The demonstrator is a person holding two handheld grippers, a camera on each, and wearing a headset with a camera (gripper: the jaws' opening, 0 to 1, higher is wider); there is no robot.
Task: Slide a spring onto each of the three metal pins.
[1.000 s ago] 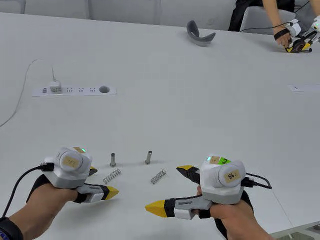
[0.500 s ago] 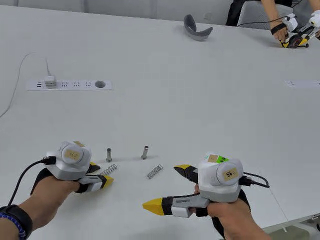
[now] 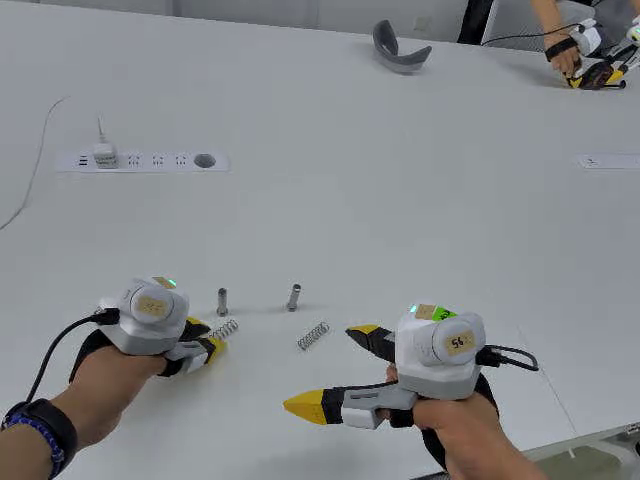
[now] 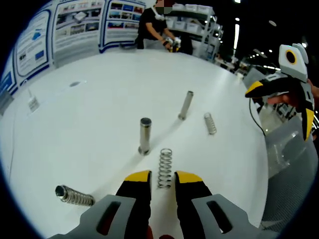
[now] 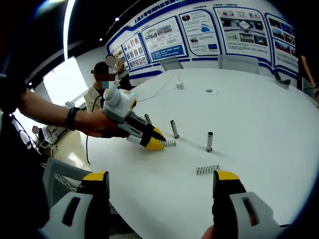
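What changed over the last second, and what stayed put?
The left gripper moved forward to the near spring and now straddles its end, jaws narrowly apart; no firm grip evident. The right gripper stayed wide open; both upright pins and the other spring stayed put.

1. The right hand-held gripper (image 5: 162, 178) rises from the bottom edge, its yellow-tipped jaws spread wide over the white worktop (image 5: 259, 114).
2. A loose spring (image 5: 208, 170) lies flat just ahead, nearer the right-hand jaw.
3. Beyond it, two bare pins stand upright and apart: the nearer pin (image 5: 210, 141) and the farther pin (image 5: 174, 128).
4. The left hand-held gripper (image 5: 155, 143) reaches in from the left, with its yellow tips at the end of a second spring (image 5: 169, 143).
5. A third pin (image 5: 148, 119) shows just behind it, too small to make out.
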